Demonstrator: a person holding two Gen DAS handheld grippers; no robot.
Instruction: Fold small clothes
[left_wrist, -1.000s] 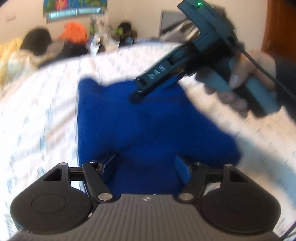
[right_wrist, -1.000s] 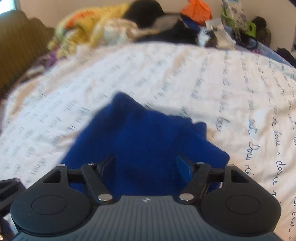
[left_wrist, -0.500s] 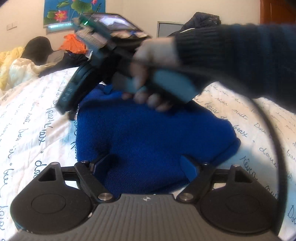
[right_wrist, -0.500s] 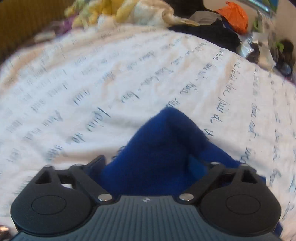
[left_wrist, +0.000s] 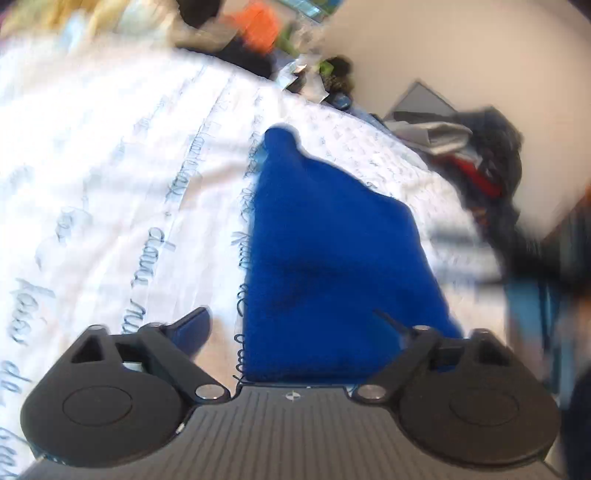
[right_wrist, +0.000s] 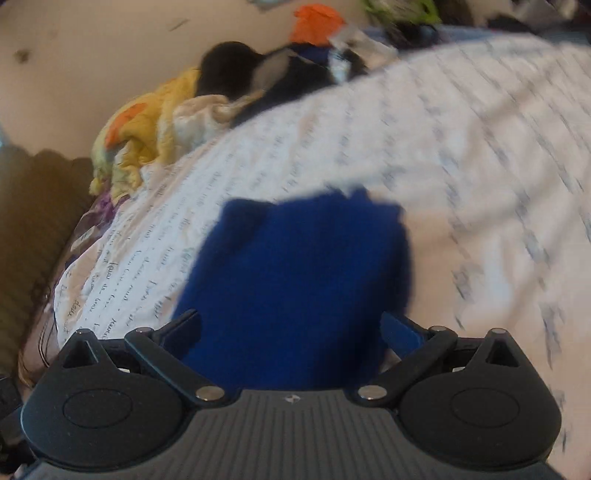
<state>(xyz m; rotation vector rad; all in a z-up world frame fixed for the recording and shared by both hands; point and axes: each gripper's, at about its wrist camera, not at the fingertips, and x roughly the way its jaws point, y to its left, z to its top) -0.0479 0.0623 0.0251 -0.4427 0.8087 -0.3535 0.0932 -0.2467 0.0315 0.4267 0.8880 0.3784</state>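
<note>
A small blue knitted garment (left_wrist: 332, 266) lies flat on the white bedsheet (left_wrist: 110, 184) with script print, narrowing to a point at its far end. My left gripper (left_wrist: 291, 325) hovers at its near edge with jaws opening. The cloth's left edge runs between the fingers and neither pad presses on it. In the right wrist view the same garment (right_wrist: 295, 277) fills the gap of my right gripper (right_wrist: 293, 326), which stands wide open just above it and grips nothing. Both views are blurred by motion.
Heaped clothes line the far side of the bed: an orange piece (left_wrist: 258, 26), a yellow blanket (right_wrist: 147, 122), black items (right_wrist: 229, 70) and a dark pile (left_wrist: 487, 158) at the right. A brown padded surface (right_wrist: 33, 221) borders the bed's left side.
Both grippers opened wider and let go of the blue cloth, and both views rolled. The right hand that crossed the left wrist view has left it, leaving only a blur at the right edge.
</note>
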